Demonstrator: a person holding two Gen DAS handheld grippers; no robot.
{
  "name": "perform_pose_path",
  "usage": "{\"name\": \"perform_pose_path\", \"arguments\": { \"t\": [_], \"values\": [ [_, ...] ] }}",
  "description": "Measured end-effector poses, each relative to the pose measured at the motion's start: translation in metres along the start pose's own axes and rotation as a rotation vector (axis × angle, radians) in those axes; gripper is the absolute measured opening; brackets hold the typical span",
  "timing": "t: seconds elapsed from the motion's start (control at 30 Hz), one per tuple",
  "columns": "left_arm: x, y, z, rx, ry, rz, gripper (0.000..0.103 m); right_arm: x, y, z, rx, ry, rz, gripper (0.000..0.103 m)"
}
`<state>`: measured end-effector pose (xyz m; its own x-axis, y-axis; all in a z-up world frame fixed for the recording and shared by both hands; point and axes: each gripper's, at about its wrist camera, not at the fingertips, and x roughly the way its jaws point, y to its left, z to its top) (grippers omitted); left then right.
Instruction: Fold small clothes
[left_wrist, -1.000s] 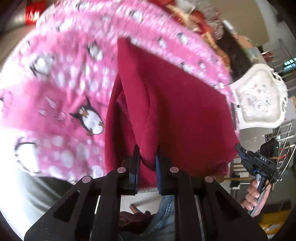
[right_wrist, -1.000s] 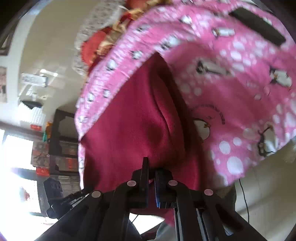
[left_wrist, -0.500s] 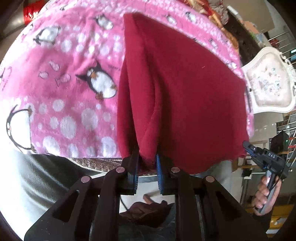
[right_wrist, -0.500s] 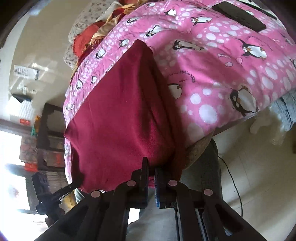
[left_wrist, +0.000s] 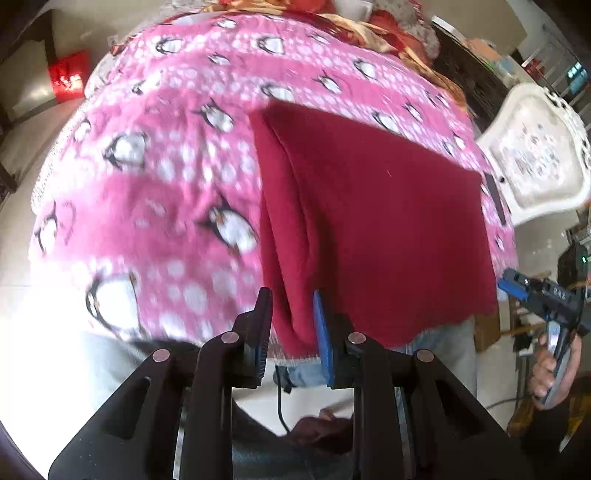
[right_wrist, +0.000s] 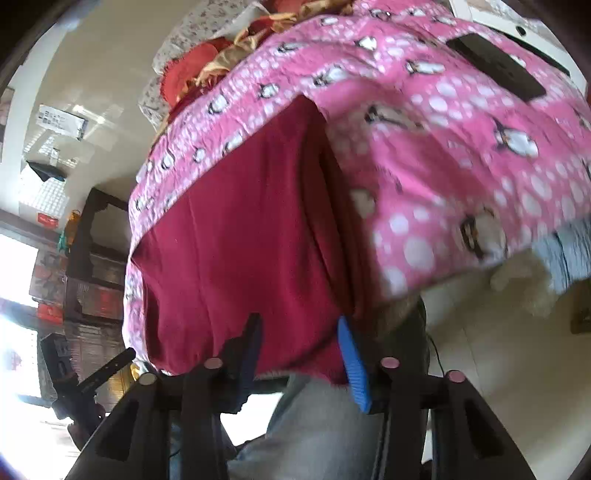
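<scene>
A dark red cloth (left_wrist: 388, 221), folded, lies flat on a pink penguin blanket (left_wrist: 166, 184) and hangs over its near edge. My left gripper (left_wrist: 291, 293) sits at the cloth's near left corner. A thick fold fills the narrow gap and touches both pads. In the right wrist view the cloth (right_wrist: 240, 240) drapes the same way. My right gripper (right_wrist: 299, 319) is at its near right corner. Its jaws are opening, and the hem hangs loose between them with neither pad pressing. A hand holds that right gripper (left_wrist: 532, 291) beyond the cloth's right edge.
A white ornate chair (left_wrist: 535, 158) stands past the blanket's right side. Red and gold clothes (left_wrist: 369, 22) are piled at the far edge. A flat black device (right_wrist: 495, 66) lies on the blanket (right_wrist: 461, 166). A person's legs in jeans are below the near edge.
The cloth has come down flat onto the blanket. The right jaws have sprung apart and let the hem go. The left jaws stand slightly wider, still around the fold.
</scene>
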<state>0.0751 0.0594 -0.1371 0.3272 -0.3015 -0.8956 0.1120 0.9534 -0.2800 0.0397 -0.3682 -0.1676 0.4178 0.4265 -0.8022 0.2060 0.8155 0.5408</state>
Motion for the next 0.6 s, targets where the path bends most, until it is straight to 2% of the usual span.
{"name": "perform_pose_path", "arguments": {
  "t": [0.17, 0.33, 0.4, 0.43, 0.5, 0.53, 0.57, 0.6],
  "values": [
    [0.01, 0.004, 0.032, -0.031, -0.009, -0.011, 0.021, 0.005, 0.007, 0.022, -0.019, -0.013, -0.001, 0.044],
    [0.017, 0.008, 0.067, -0.044, -0.025, 0.019, 0.021, 0.006, 0.017, 0.037, -0.053, -0.023, 0.002, 0.054],
    [0.02, 0.012, 0.086, -0.057, -0.031, 0.01, 0.021, 0.006, 0.019, 0.049, -0.072, -0.025, -0.002, 0.065],
    [0.023, 0.015, 0.098, -0.07, -0.023, 0.008, 0.021, 0.007, 0.02, 0.058, -0.075, -0.029, 0.013, 0.065],
    [0.03, 0.018, 0.115, -0.091, -0.013, 0.002, 0.034, 0.01, 0.019, 0.075, -0.07, -0.025, 0.05, 0.066],
    [0.034, 0.021, 0.123, -0.097, -0.012, -0.003, 0.051, 0.012, 0.018, 0.084, -0.066, -0.026, 0.059, 0.066],
    [0.04, 0.024, 0.135, -0.113, -0.017, 0.001, 0.059, 0.015, 0.016, 0.097, -0.061, -0.027, 0.07, 0.066],
    [0.045, 0.025, 0.143, -0.115, -0.023, 0.001, 0.059, 0.017, 0.015, 0.107, -0.056, -0.027, 0.074, 0.066]
  ]
}}
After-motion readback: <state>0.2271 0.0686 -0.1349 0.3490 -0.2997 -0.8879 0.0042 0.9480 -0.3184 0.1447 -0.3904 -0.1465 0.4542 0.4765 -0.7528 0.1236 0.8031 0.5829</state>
